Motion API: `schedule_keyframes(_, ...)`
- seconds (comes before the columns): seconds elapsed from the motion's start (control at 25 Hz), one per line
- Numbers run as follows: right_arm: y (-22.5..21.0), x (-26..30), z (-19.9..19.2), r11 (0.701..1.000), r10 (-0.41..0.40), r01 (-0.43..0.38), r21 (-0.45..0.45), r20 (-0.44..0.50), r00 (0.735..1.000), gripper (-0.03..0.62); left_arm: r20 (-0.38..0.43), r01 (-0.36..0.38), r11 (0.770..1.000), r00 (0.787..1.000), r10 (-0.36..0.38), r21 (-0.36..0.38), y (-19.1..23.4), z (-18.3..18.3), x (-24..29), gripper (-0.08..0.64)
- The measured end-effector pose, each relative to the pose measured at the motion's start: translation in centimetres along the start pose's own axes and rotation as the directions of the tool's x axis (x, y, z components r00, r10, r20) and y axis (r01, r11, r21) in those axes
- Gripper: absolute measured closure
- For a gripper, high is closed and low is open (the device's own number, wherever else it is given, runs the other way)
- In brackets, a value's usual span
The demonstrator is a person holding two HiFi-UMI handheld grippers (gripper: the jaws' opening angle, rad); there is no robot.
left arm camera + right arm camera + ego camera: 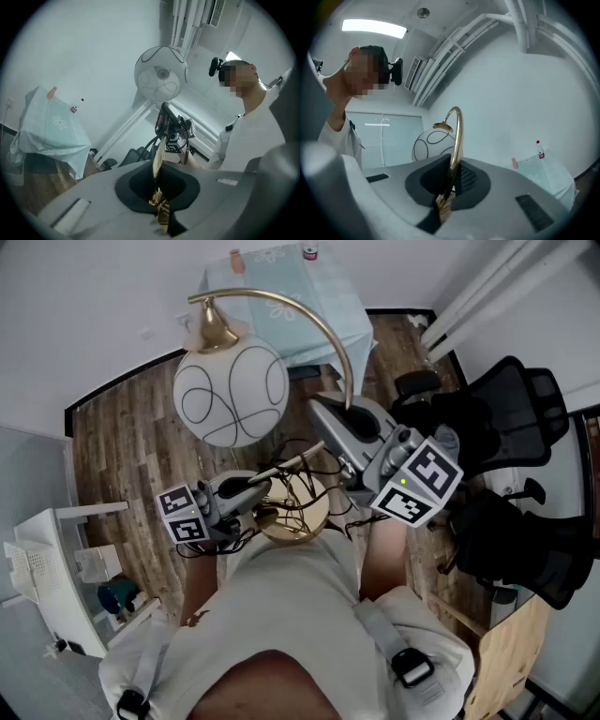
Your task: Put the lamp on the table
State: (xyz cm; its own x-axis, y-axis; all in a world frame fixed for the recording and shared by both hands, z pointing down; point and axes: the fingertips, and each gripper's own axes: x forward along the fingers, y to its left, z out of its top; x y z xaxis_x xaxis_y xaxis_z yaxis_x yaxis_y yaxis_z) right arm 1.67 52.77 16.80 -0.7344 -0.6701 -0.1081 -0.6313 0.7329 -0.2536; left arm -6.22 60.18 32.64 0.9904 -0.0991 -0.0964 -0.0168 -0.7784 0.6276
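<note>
Lamp [230, 395] with a white globe shade hangs above the wooden floor [122, 456], short of the cloth-covered bench [319, 315]. We have the left tool [159, 187] clamped on its gold base [298, 507] and the right tool [447, 190] clamped on its curved stem [458, 136].

No words, brands or numbers can be read. The marker cube [184, 515] on the left tongs [159, 211] and the one [417, 486] on the right tongs [446, 199] show only black-and-white square patterns. The small bottle's [540, 151] label is too tiny to read.
</note>
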Motion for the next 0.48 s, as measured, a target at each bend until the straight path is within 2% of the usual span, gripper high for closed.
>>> schedule_keyframes(0.48,0.04,0.19,0.36,0.999,0.039,-0.039,-0.009,-0.004,0.999,0.594,0.032,-0.028,1.000,0.999,0.027,0.002,-0.03,0.02,0.38,0.560)
